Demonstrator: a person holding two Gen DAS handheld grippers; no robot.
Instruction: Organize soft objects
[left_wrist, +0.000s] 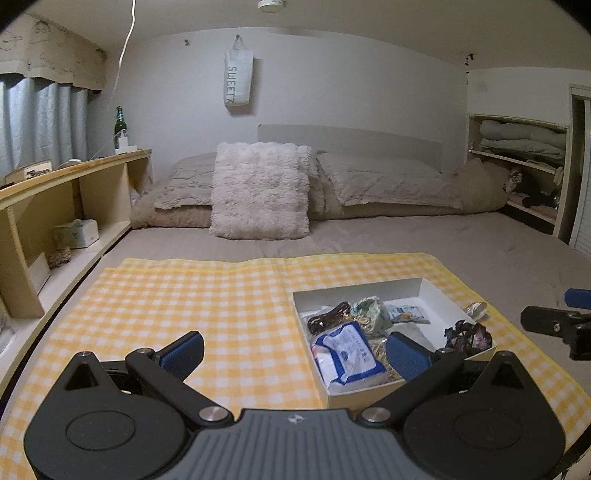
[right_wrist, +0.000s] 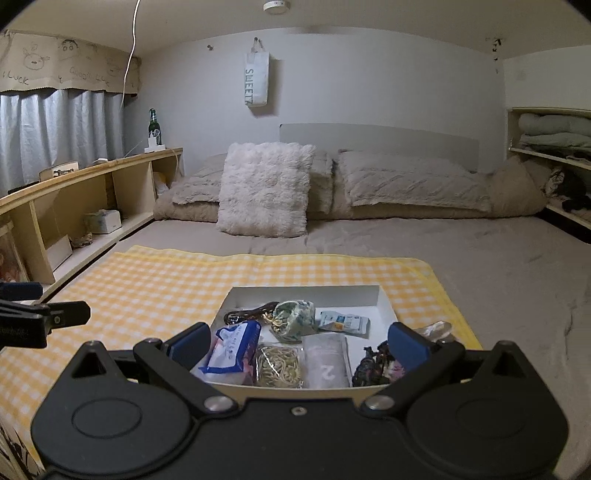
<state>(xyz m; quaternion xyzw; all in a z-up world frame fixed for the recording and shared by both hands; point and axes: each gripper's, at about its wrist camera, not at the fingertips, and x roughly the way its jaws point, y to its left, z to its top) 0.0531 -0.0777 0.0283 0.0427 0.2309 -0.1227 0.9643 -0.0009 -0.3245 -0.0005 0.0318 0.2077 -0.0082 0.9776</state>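
A white shallow box (left_wrist: 439, 291) (right_wrist: 386, 300) sits on a yellow checked cloth (left_wrist: 207, 302) (right_wrist: 147, 288) on the bed. It holds several soft items: a blue and white tissue pack (left_wrist: 347, 350) (right_wrist: 232, 347), a green patterned pouch (left_wrist: 371, 312) (right_wrist: 293, 317), a bag of tan cord (right_wrist: 279, 365), a grey packet (right_wrist: 327, 360) and a dark scrunchie (left_wrist: 469, 334) (right_wrist: 373, 363). My left gripper (left_wrist: 295, 350) is open and empty above the cloth at the box's left front. My right gripper (right_wrist: 299, 345) is open and empty over the box's near edge.
A fluffy white cushion (left_wrist: 260, 190) (right_wrist: 264, 188) and grey pillows (left_wrist: 388, 181) lie at the bed's head. A wooden shelf unit (left_wrist: 55, 206) (right_wrist: 74, 199) runs along the left, with a green bottle (left_wrist: 119, 123). Open shelves with folded bedding (left_wrist: 524, 140) stand at the right.
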